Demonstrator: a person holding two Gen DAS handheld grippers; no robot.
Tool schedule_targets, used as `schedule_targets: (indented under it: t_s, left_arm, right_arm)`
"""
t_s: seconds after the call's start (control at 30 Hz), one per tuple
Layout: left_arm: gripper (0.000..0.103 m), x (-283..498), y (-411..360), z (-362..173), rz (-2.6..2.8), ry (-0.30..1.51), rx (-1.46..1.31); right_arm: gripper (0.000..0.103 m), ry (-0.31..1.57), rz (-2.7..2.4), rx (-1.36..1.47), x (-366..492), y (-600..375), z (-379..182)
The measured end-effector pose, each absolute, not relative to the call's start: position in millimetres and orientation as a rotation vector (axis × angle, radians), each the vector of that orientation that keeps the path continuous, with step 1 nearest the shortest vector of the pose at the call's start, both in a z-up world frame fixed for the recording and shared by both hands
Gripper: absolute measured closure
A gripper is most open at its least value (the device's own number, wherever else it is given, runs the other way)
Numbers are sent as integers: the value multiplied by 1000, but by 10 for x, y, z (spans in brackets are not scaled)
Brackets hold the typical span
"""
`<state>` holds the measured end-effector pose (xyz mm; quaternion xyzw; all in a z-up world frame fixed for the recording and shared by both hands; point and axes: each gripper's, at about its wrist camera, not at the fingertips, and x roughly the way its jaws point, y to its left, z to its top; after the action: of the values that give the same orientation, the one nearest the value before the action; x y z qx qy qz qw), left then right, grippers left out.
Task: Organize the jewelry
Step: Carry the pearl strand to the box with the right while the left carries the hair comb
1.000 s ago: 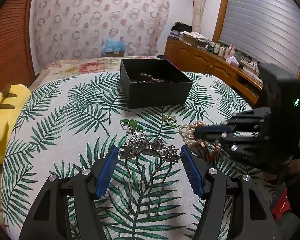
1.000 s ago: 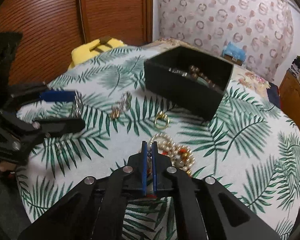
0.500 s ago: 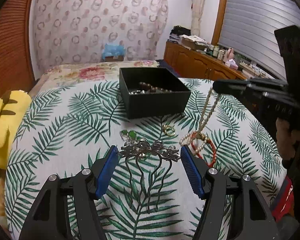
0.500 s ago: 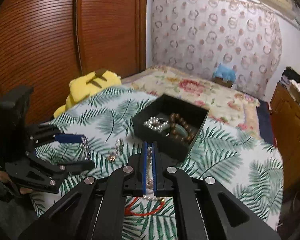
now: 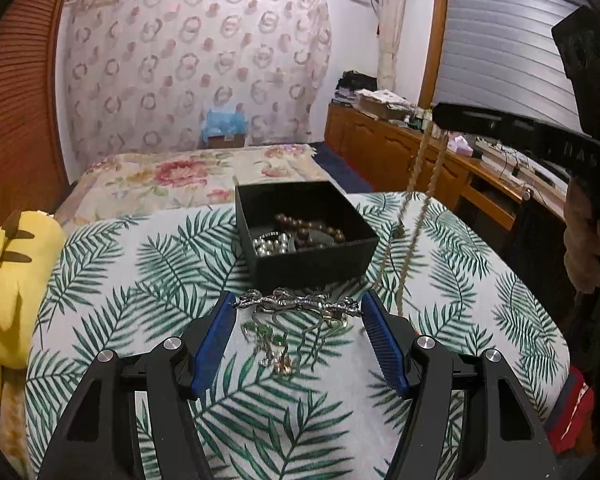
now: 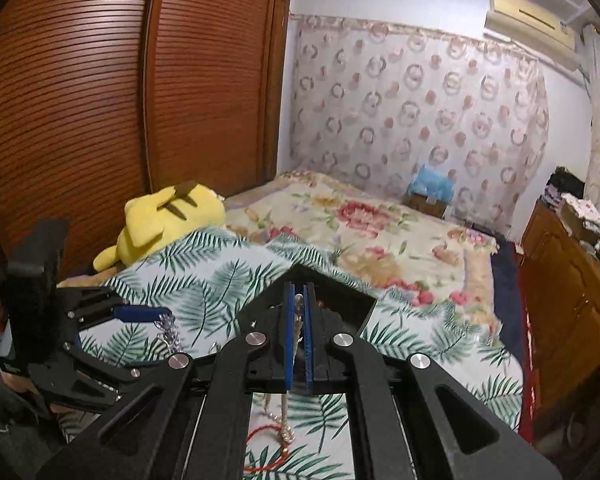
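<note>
step: I'm mid-lift, both claws carrying jewelry toward the black box on the bed.
left claw: pinching the silver hair comb.
right claw: clamped tight on the dangling pearl necklace.
next: I reckon swing over the box, lower, release.

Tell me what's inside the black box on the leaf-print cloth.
The black box holds a brown bead bracelet and a silvery bead strand, with something dark and rounded between them. Its near wall hides the front of the floor, and whatever lies beneath these pieces stays covered.
</note>
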<state>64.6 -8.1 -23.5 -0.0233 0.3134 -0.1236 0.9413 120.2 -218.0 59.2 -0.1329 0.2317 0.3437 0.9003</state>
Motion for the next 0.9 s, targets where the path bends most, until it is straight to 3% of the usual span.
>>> schedule_targets:
  t_s: [0.9]
  left_arm:
    - [41, 1044, -84, 1, -225, 601, -14]
  right_arm:
    - [98, 389, 614, -286, 1826, -2029, 1176]
